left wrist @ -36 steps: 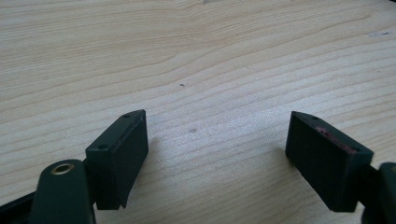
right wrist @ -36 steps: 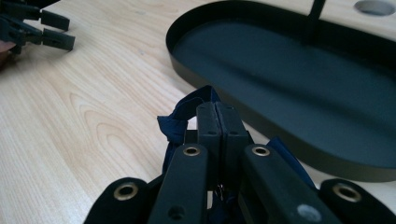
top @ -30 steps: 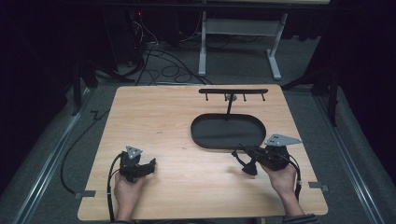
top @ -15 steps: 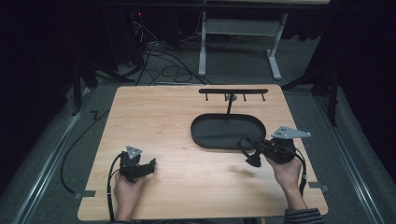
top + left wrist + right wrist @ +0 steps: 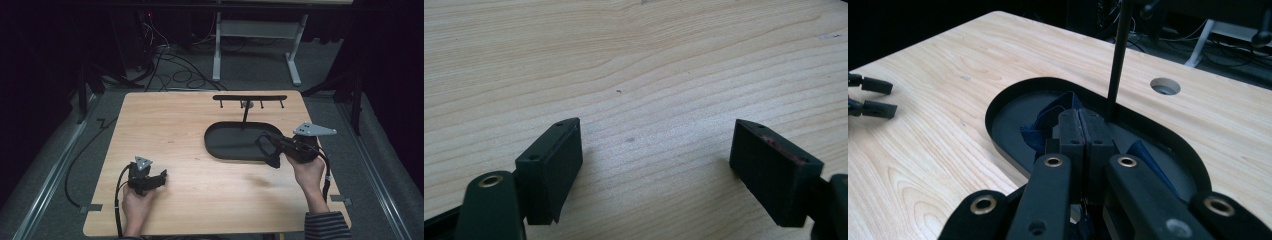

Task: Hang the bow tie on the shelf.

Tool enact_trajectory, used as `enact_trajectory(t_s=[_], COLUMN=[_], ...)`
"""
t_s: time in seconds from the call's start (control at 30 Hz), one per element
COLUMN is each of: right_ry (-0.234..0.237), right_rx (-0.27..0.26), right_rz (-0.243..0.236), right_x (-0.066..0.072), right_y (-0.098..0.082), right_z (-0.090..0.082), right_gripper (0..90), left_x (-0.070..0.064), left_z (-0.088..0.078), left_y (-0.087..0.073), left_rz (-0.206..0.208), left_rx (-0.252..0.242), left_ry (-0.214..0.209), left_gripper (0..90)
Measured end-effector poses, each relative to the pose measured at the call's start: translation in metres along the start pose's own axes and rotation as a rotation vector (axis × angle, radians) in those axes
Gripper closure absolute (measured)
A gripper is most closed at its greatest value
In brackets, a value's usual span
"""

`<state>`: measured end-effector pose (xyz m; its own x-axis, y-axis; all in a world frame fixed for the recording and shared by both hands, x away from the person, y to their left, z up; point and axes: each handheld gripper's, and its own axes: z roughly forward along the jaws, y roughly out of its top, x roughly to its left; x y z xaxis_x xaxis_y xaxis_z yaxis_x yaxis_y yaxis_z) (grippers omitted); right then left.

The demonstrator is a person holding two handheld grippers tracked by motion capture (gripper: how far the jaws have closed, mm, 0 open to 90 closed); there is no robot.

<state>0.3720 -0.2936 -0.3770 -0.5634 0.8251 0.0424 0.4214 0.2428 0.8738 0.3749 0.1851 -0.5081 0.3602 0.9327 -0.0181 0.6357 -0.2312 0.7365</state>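
Observation:
A black oval tray (image 5: 225, 134) lies on the right half of the wooden table (image 5: 175, 120). From its far side rises a thin black post (image 5: 1117, 55) that carries a bar with hooks (image 5: 250, 98). My right gripper (image 5: 264, 141) hangs over the tray's near right edge. In the right gripper view this gripper (image 5: 1082, 122) has its jaws pressed together on a dark blue cloth (image 5: 1048, 120), and folds of cloth hang below it (image 5: 273, 159). My left gripper (image 5: 161, 176) rests low at the table's front left. Its jaws stand wide apart (image 5: 656, 160) over bare wood.
A round hole (image 5: 1165, 86) sits in the tabletop beyond the tray. Cables (image 5: 175, 65) and a white table frame (image 5: 255, 30) lie on the dark floor behind. Metal rails (image 5: 55, 165) run along both sides of the table.
My right hand has risen and shifted toward the tray, with the dark cloth in its jaws. The left hand has stayed put.

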Motion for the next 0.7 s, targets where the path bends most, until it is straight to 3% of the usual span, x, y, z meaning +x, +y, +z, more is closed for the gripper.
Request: enact_trajectory(t_s=[0.27, 0.7], right_ry=[-0.006, -0.017], right_rx=[-0.016, -0.038], right_rz=[0.030, 0.024], right_x=[-0.005, -0.010], right_y=[0.009, 0.028], right_z=[0.001, 0.004], right_gripper=[90.0, 90.0], left_x=[0.000, 0.000], left_z=[0.000, 0.000], left_y=[0.000, 0.000], left_rz=[0.000, 0.000], left_rx=[0.000, 0.000], left_ry=[0.000, -0.001], left_gripper=[21.5, 21.5])
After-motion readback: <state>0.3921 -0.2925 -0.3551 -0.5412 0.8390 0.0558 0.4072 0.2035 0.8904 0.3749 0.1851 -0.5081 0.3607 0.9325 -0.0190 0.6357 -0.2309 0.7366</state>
